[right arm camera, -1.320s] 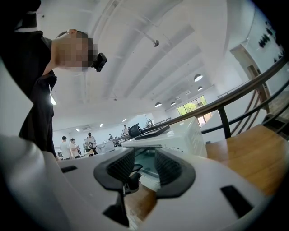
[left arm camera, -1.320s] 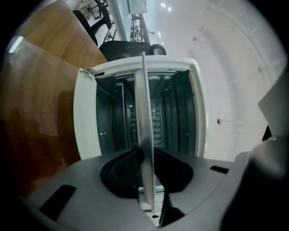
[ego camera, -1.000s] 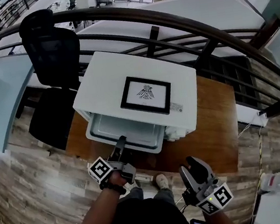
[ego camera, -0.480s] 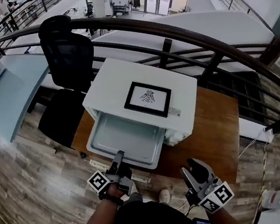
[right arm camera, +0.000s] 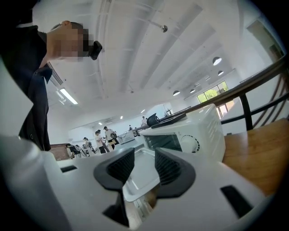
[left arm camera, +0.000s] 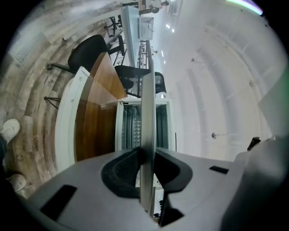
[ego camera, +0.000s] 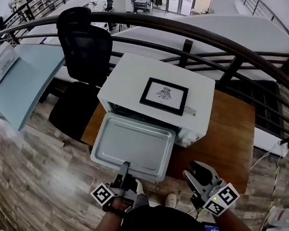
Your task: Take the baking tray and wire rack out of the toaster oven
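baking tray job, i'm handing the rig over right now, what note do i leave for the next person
Left gripper: shut on the near edge of the baking tray.
Right gripper: open and empty, beside the tray's near right corner, not touching it.
Tray: far out of the toaster oven, with its far edge at the opening.
Wire rack: not out, and I cannot make it out inside.
Done: tray nearly free.
Left: draw it clear, set it down, then fetch the rack.
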Available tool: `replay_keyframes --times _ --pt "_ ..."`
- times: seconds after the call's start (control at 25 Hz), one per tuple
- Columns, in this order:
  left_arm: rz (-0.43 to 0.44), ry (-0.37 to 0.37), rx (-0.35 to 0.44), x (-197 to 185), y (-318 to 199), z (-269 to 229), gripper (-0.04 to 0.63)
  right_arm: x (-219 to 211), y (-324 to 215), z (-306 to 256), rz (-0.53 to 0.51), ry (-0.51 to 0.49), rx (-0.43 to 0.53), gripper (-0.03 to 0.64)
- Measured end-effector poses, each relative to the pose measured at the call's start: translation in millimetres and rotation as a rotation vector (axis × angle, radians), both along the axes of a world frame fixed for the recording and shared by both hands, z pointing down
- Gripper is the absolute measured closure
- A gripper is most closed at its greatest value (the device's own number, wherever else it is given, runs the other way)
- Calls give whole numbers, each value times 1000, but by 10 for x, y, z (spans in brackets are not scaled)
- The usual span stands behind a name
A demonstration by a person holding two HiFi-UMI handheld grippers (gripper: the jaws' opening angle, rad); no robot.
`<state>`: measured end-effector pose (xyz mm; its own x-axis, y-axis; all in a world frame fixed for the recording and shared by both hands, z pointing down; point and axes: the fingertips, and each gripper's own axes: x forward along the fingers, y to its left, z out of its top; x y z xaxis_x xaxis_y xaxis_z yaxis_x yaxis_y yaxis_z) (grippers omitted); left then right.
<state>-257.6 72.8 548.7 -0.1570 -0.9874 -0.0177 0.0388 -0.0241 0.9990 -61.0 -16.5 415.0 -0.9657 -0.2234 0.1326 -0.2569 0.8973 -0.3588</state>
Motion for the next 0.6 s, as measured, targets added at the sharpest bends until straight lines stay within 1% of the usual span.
replay_keyframes --times 0.16,0.32,0.44,0.6 --pt "2 -46 6 109 161 -121 520 4 56 21 -39 8 -2 479" --pt "0 -69 43 260 247 -334 522 22 68 10 -74 12 10 479" --pt "-1 -71 75 401 318 -483 522 75 1 7 -51 30 27 491" --pt "13 -100 102 560 395 -653 520 190 -135 1 -1 34 19 494"
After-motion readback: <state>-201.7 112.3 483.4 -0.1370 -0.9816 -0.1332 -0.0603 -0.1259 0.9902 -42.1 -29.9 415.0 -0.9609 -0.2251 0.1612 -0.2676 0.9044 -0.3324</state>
